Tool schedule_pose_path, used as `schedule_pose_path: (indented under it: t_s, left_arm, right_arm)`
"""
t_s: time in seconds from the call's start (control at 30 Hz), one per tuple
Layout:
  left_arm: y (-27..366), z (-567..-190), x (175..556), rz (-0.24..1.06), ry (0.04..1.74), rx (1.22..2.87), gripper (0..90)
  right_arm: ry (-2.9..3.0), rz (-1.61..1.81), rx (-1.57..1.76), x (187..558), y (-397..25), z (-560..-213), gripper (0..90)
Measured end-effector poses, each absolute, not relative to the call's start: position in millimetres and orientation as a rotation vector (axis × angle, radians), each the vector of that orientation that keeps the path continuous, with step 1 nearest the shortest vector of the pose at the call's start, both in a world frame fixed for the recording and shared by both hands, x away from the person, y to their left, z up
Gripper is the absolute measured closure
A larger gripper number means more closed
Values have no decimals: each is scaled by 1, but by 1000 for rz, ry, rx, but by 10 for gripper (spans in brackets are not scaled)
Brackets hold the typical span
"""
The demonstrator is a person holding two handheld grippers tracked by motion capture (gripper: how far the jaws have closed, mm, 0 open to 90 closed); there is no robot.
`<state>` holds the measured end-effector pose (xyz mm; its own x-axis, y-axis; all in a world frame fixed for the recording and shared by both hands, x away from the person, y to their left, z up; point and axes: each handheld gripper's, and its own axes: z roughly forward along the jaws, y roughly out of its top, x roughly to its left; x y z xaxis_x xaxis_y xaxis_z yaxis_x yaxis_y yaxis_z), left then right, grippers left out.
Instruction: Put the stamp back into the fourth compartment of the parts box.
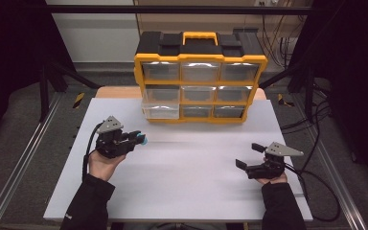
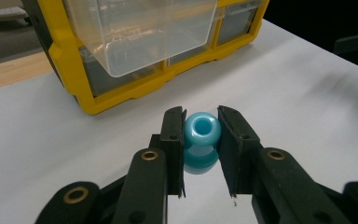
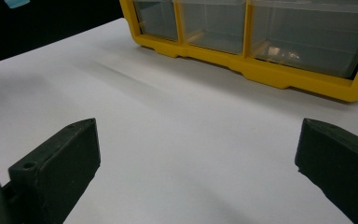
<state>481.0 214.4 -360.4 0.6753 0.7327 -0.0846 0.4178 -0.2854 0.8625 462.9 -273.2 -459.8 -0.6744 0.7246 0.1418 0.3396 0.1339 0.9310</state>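
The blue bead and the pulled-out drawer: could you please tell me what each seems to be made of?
Blue bead, clamped in the left hand-held gripper: glossy glazed ceramic or plastic, judging by its bright highlights. Pulled-out drawer: clear, slightly frosted plastic; the cabinet shows through its walls.

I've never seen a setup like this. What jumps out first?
The yellow drawer cabinet at the far side of the white table, with its lower-left clear drawer pulled out. Then the glossy blue bead, clamped in the left gripper. The right gripper rests near the table's right edge, jaws wide apart.
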Motion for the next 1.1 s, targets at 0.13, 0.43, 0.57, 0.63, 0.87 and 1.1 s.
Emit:
schedule_pose_path:
  t_s: [0.13,0.43,0.57,0.63,0.87,1.1]
  left_arm:
    - [216,-356,481,407,896,1910,717]
    - [212,-349,483,414,878,1913,717]
    - [211,-342,484,419,861,1910,716]
    - [210,-341,484,422,860,1908,717]
    - [209,-329,486,432,842,1903,717]
    - [207,-323,487,434,834,1901,717]
  right_arm:
    - [2074,1555,1031,463,-273,-460,5]
    - [2074,1555,1032,463,-274,-460,5]
    - [2075,1551,1032,463,-273,-460,5]
    - [2075,1551,1031,463,-273,-460,5]
    - [2076,1549,1031,463,-273,-460,5]
    - [2075,1550,1031,463,-273,-460,5]
